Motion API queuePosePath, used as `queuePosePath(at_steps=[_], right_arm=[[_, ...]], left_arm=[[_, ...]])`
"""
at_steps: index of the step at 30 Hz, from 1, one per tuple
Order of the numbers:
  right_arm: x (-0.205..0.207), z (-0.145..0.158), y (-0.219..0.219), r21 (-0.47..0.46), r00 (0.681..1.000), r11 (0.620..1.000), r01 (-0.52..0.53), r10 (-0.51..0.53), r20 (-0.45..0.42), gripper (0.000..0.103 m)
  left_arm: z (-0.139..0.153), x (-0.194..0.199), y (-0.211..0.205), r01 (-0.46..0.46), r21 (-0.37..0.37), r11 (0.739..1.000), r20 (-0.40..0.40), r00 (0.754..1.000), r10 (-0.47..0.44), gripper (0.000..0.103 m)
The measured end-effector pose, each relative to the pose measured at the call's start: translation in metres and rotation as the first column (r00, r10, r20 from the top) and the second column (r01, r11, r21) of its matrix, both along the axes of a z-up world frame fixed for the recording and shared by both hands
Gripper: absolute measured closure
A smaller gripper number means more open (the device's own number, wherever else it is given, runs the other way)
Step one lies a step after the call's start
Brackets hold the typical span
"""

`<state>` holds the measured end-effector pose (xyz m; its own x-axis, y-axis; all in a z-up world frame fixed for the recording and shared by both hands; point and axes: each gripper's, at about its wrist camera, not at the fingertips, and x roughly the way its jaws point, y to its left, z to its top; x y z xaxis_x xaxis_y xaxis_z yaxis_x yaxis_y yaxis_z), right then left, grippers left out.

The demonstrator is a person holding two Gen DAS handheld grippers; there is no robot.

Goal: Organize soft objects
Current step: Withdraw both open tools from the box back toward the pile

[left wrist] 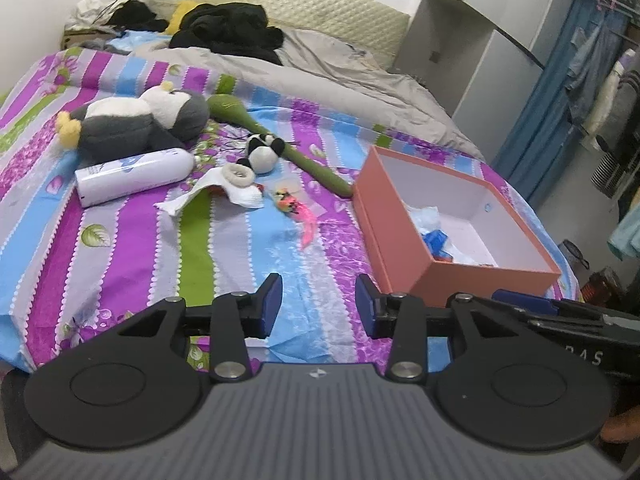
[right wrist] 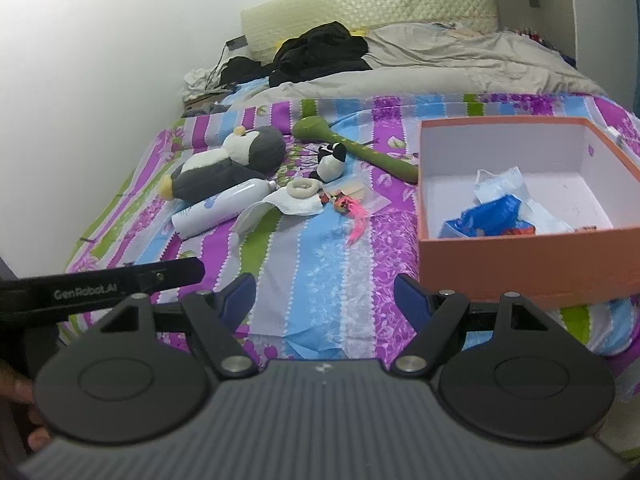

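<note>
On the striped bedspread lie a grey-and-white plush penguin (left wrist: 140,120) (right wrist: 228,160), a small panda plush (left wrist: 262,152) (right wrist: 332,162), a long green soft toy (left wrist: 280,144) (right wrist: 360,148), a white cloth with a ring on it (left wrist: 236,188) (right wrist: 296,200) and a small pink toy (left wrist: 296,212) (right wrist: 352,212). An orange box (left wrist: 404,256) (right wrist: 520,264) at the right holds blue and white soft items (right wrist: 496,212). My left gripper (left wrist: 318,304) is open over the bed's near edge, nothing between its pads. My right gripper (right wrist: 324,300) is open and empty, just left of the box.
A white bottle (left wrist: 132,176) (right wrist: 224,208) lies beside the penguin. A grey duvet (left wrist: 340,76) and black clothing (left wrist: 228,32) are heaped near the headboard. A wardrobe and hanging clothes (left wrist: 600,80) stand right of the bed. The other gripper's body (right wrist: 100,288) juts in at left.
</note>
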<state>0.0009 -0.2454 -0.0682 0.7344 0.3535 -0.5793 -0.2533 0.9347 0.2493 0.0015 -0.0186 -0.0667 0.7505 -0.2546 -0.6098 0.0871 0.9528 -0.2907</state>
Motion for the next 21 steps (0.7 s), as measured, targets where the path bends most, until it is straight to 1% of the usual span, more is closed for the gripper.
queuePosePath(at_steps=[5, 8, 10, 11, 14, 16, 18, 21], right_arm=[[0.019, -0.009, 0.017, -0.020, 0.999, 0.999, -0.032, 0.032, 0.002, 0.025], [0.036, -0.016, 0.026, -0.010, 0.998, 0.999, -0.054, 0.054, -0.012, 0.025], [0.047, -0.020, 0.033, -0.017, 0.998, 0.998, -0.060, 0.060, -0.016, 0.026], [0.055, -0.024, 0.035, -0.018, 0.998, 0.998, -0.063, 0.063, -0.016, 0.026], [0.074, -0.035, 0.043, -0.025, 0.997, 0.997, -0.072, 0.072, -0.014, 0.026], [0.091, -0.046, 0.049, -0.038, 0.997, 0.996, -0.078, 0.078, -0.019, 0.027], [0.107, -0.055, 0.054, -0.046, 0.996, 0.995, -0.083, 0.082, -0.024, 0.031], [0.127, -0.067, 0.063, -0.067, 0.996, 0.994, -0.091, 0.091, -0.010, 0.031]], left_arm=[[-0.011, 0.025, 0.012, -0.030, 0.017, 0.999, -0.004, 1.000, 0.030, 0.056], [-0.018, 0.044, 0.021, -0.054, 0.012, 0.998, -0.005, 0.999, 0.054, 0.056], [-0.024, 0.059, 0.028, -0.075, 0.012, 0.997, -0.006, 0.997, 0.075, 0.053], [-0.027, 0.067, 0.031, -0.082, 0.016, 0.997, -0.004, 0.997, 0.082, 0.050], [-0.037, 0.091, 0.042, -0.117, 0.028, 0.993, 0.006, 0.993, 0.117, 0.049], [-0.045, 0.110, 0.052, -0.139, 0.014, 0.990, 0.005, 0.990, 0.139, 0.049], [-0.054, 0.129, 0.060, -0.157, -0.003, 0.988, 0.009, 0.988, 0.157, 0.049], [-0.069, 0.156, 0.070, -0.175, -0.018, 0.984, 0.013, 0.984, 0.175, 0.049]])
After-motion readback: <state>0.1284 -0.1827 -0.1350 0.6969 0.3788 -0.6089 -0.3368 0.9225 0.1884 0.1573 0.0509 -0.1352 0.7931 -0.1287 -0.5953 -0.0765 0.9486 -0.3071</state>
